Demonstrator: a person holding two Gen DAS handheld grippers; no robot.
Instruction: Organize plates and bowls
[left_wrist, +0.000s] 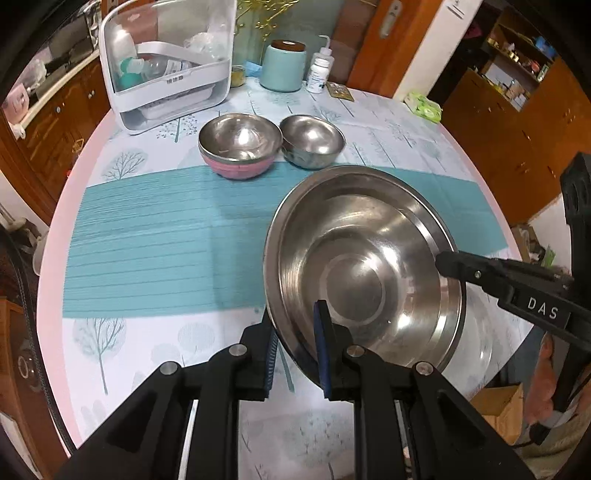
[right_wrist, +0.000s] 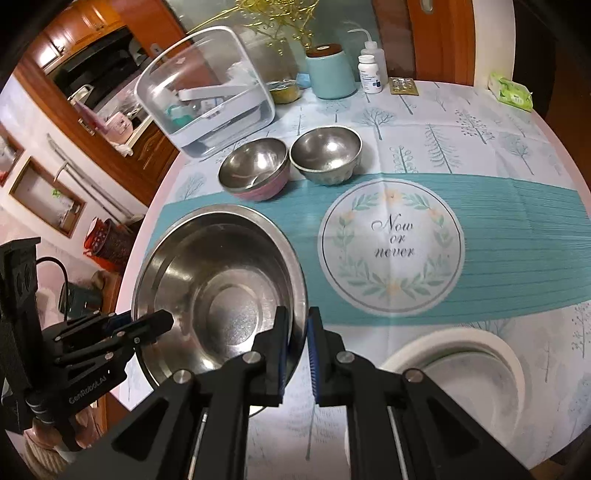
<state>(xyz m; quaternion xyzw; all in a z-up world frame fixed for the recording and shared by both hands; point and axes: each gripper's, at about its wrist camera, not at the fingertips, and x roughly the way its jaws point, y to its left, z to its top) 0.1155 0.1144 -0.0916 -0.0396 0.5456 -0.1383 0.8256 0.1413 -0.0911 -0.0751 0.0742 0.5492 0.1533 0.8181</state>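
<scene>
Both grippers hold one large steel basin by opposite sides of its rim, and it hangs tilted above the desk, clear of the cloth. The left gripper has its jaws drawn narrow on the near edge of the rim, one blue pad inside the basin and the other outside. In the right wrist view the right gripper pinches the rim in the same way, jaws narrow with the steel edge between the pads. Each gripper shows in the other's camera, reaching in from the side to the far rim.

Farther back on the desk stand two small steel bowls, just beside each other: the left one sits nested in a pink bowl, and the right one stands alone. Behind them are a clear lidded storage box, a pale teal canister with a brown lid, and a white pill bottle.

In the right wrist view a white plate lies on the tablecloth near the right gripper, close to the desk's near edge, beside the round "Now or never" print
</scene>
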